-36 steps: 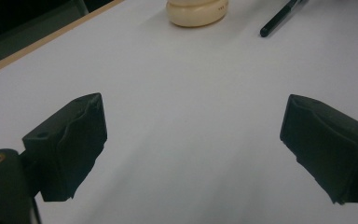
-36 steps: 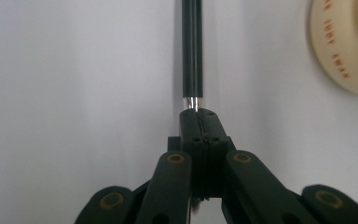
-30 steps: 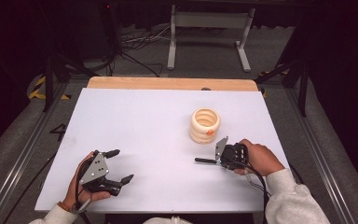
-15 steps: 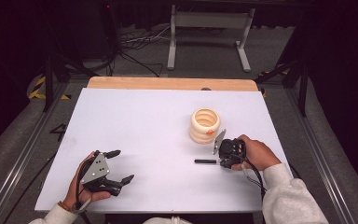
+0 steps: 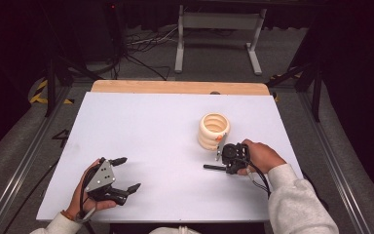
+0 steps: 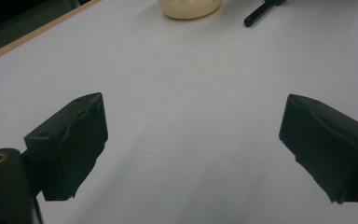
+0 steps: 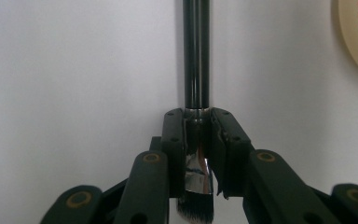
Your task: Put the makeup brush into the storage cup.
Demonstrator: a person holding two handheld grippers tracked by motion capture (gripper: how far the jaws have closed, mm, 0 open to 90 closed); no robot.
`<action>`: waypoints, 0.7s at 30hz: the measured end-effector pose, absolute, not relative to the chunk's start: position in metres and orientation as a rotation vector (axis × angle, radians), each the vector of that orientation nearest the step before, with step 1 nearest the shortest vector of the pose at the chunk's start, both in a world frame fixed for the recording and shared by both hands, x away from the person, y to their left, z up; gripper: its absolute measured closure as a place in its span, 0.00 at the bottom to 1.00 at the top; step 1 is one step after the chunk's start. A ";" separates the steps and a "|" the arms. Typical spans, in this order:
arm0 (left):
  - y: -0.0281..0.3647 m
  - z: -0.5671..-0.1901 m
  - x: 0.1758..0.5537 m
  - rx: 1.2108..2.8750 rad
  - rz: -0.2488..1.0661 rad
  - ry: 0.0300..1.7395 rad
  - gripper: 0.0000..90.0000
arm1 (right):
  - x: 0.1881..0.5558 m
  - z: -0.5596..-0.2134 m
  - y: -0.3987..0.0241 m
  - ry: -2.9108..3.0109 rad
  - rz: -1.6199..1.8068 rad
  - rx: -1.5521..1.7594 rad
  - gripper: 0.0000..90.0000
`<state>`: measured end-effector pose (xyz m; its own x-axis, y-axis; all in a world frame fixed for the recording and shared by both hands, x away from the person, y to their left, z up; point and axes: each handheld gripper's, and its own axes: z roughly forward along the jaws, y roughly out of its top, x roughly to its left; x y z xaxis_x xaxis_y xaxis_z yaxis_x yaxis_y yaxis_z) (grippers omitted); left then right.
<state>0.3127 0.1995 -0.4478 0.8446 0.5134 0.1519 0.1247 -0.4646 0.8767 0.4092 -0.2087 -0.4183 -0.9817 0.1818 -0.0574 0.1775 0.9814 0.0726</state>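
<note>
A white table stands on grey carpet in a dark room with cables behind. The right gripper has its jaws clamped on a black makeup brush, handle pointing ahead, just beside a cream ribbed holder. The left gripper rests well apart, jaws wide and empty.

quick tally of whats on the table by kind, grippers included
grippers: 2 (left gripper, jaws wide apart; right gripper, shut on the brush)
makeup brush: 1, black handle, silver ferrule
cream ribbed holder: 1, upright beside the right gripper
total: 4
</note>
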 end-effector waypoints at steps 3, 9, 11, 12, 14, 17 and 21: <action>0.199 -0.448 0.313 2.037 0.497 0.464 0.10 | 0.408 -0.418 -0.210 3.057 0.122 0.244 0.86; 0.192 -0.448 0.315 2.065 0.510 0.456 0.10 | 0.405 -0.418 -0.214 3.041 0.180 0.250 0.87; 0.189 -0.448 0.315 2.080 0.522 0.444 0.10 | 0.403 -0.417 -0.215 3.046 0.231 0.261 0.87; 0.187 -0.448 0.315 2.083 0.520 0.442 0.10 | 0.402 -0.417 -0.214 3.054 0.244 0.261 0.87; 0.185 -0.449 0.315 2.092 0.521 0.432 0.10 | 0.401 -0.418 -0.213 3.052 0.229 0.269 0.87; 0.185 -0.449 0.314 2.101 0.523 0.425 0.09 | 0.401 -0.417 -0.213 3.049 0.241 0.274 0.86; 0.186 -0.449 0.315 2.092 0.519 0.438 0.09 | 0.402 -0.419 -0.210 3.050 0.196 0.273 0.84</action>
<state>0.3148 0.1860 -0.4493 0.8487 0.4915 0.1950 0.1099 -0.5247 0.8441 0.4019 -0.2102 -0.4185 -0.9815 0.1812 -0.0615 0.1718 0.9761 0.1333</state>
